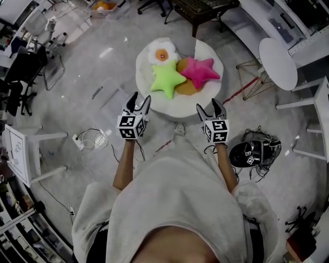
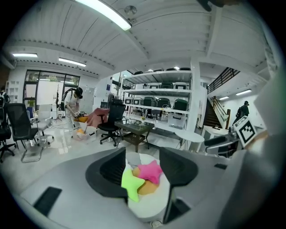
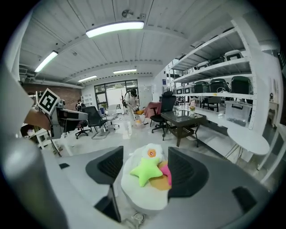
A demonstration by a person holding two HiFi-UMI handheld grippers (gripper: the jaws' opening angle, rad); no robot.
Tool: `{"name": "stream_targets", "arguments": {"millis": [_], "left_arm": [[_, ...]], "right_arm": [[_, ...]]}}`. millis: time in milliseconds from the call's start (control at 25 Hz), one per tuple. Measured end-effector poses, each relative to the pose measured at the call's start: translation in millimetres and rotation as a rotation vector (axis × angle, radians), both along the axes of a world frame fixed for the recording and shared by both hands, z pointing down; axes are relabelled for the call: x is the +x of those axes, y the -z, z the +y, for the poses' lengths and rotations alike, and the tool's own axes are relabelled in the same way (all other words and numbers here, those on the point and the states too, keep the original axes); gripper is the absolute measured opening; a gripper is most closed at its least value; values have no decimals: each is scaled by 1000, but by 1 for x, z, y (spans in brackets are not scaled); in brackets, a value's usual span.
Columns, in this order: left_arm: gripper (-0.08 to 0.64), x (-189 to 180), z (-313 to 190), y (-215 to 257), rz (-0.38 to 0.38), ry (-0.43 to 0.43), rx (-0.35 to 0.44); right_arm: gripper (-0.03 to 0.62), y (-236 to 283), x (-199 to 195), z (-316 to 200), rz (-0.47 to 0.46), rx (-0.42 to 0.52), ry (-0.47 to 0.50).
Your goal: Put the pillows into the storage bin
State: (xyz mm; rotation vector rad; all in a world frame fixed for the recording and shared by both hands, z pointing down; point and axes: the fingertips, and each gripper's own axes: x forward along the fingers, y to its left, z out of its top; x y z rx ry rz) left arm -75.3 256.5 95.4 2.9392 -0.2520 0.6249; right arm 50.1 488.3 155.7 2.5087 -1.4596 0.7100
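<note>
On the floor ahead lies a round white cushion bearing several pillows: a fried-egg pillow, a green star, a pink star and an orange pillow under the stars. My left gripper and right gripper are both open and empty, held just short of the cushion's near edge. The left gripper view frames the green star and pink star between the jaws, still at a distance. The right gripper view shows the egg pillow and green star. A clear plastic bin sits on the floor left of the cushion.
A white round table stands at the right, a dark coffee table beyond the cushion. A black device with cables lies on the floor by my right arm, a coiled cable at my left. Chairs line the left side.
</note>
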Motion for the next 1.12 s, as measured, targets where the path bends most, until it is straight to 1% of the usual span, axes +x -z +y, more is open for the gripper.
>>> {"name": "stream_targets", "arguments": {"millis": [160,280,600,800,960,1120], "left_arm": [[235,27,-15,-9,-28,28,-6],[235,36,-24,-21,-52,54,-21],[235,41,-51,-51,-116,101,-70],[235,47,-70,-79,-157,80,-123],[235,61,-91,-102,-189,34,-144],[233,73,-121,-125,-195,0,-163]], "right_arm": [[296,-8,34,-25,-22,-11,43],[296,-16,50,-44,-37,-22,83],[296,-42,62,-90,-94,-69,168],[296,-66,60,-120,-139,-117,188],[296,-86,64,-147,-177,-152,164],[296,-106,66,-174,-197,-185,134]]}}
